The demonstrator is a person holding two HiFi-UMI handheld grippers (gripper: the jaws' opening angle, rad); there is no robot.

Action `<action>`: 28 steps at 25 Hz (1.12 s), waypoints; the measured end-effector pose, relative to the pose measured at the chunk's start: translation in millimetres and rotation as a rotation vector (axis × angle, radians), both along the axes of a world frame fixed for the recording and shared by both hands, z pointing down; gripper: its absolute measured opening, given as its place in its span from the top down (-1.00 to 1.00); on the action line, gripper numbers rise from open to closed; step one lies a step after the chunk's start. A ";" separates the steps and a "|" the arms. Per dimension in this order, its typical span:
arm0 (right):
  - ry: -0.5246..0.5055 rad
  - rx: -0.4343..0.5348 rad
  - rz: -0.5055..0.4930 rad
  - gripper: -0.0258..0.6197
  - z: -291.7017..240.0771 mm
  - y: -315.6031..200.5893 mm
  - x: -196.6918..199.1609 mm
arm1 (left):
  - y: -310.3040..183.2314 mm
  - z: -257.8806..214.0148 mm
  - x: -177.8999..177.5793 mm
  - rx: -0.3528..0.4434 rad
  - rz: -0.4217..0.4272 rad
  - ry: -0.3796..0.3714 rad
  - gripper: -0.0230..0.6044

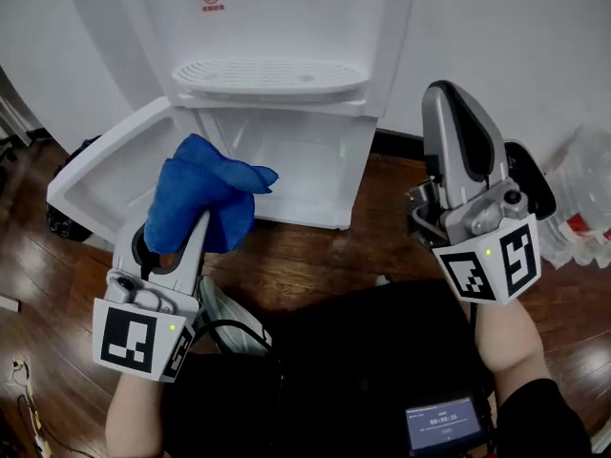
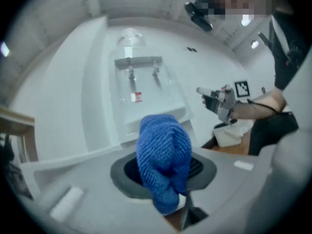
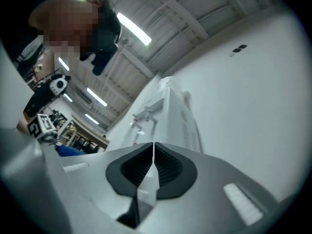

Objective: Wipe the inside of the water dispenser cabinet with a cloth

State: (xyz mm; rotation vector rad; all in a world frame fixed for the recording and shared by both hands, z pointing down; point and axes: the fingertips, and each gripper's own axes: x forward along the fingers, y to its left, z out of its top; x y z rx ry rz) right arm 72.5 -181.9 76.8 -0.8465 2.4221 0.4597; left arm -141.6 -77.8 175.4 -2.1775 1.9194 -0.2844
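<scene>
A white water dispenser [image 1: 286,27] stands ahead, its lower cabinet [image 1: 305,165] open and the door [image 1: 100,175] swung out to the left. My left gripper [image 1: 196,222] is shut on a bunched blue cloth [image 1: 205,194], held in front of the cabinet opening. In the left gripper view the cloth [image 2: 163,162] fills the gap between the jaws, with the dispenser [image 2: 141,96] beyond it. My right gripper [image 1: 458,127] is raised to the right of the dispenser, shut and holding nothing. In the right gripper view its pads [image 3: 153,160] meet, and the dispenser [image 3: 165,116] appears tilted.
Dark wooden floor [image 1: 305,265] lies in front of the cabinet. Clear water bottles [image 1: 582,198] stand at the far right by the wall. A small lit screen [image 1: 444,423] sits at the bottom edge. Cables [image 1: 24,399] trail at the lower left.
</scene>
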 end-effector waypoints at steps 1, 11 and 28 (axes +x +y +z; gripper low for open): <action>0.050 -0.011 -0.042 0.88 9.5 8.0 -18.5 | 3.3 0.7 -3.6 0.022 0.007 0.031 0.53; 0.443 -0.217 -0.304 0.86 131.1 31.8 -125.8 | 3.6 36.0 9.0 -0.034 0.110 0.139 0.53; 0.462 -0.214 -0.370 0.86 133.7 44.3 -127.5 | 2.9 68.6 25.4 -0.114 0.146 0.065 0.53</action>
